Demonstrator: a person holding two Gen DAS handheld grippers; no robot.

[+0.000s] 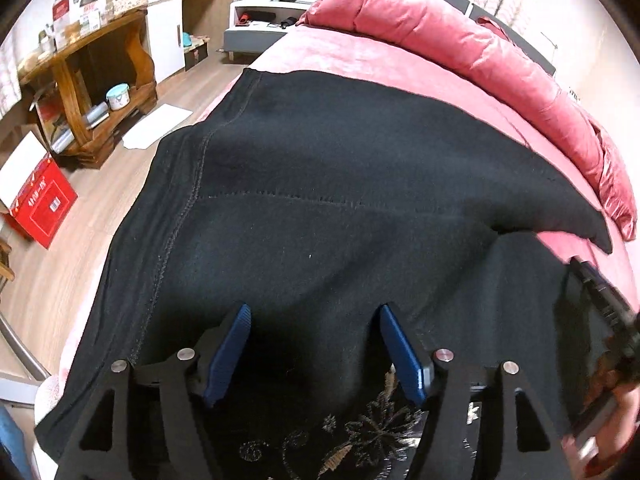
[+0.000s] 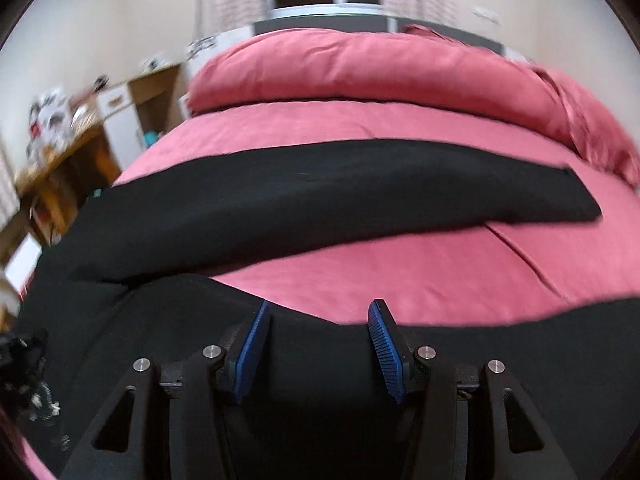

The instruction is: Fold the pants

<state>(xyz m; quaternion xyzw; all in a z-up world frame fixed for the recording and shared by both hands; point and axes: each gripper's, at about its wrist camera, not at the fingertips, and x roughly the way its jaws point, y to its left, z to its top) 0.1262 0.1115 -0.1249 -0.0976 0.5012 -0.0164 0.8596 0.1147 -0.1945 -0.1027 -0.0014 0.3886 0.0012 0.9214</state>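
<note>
A bedroom with a pink-covered bed (image 2: 400,280) and a wood-look floor (image 1: 104,184) sets the scene, black pants (image 1: 340,200) spread across the mattress. The left gripper (image 1: 314,312) hangs over the upper part of the pants, its blue pads (image 1: 228,356) standing wide apart with nothing pinched between them, dark cloth lying below. Just beneath it, at the lower edge of that view, the fabric carries a pale flower pattern (image 1: 368,432). A stitched seam (image 1: 188,200) runs down the pants to the left of the gripper, near the edge of the bed. The right gripper (image 2: 318,308) is poised over the nearer trouser leg, its jaws apart and empty, the pink sheet showing just beyond its tips; this view is smeared. The other trouser leg (image 2: 320,184) stretches across the bed farther back, its end toward the right. Between the two legs lies a wedge of bare sheet. A rolled pink quilt (image 2: 380,72) is heaped along the far side of the bed. On the floor to the left stand a wooden shelf unit (image 1: 92,80) loaded with boxes and a red carton (image 1: 44,204).
</note>
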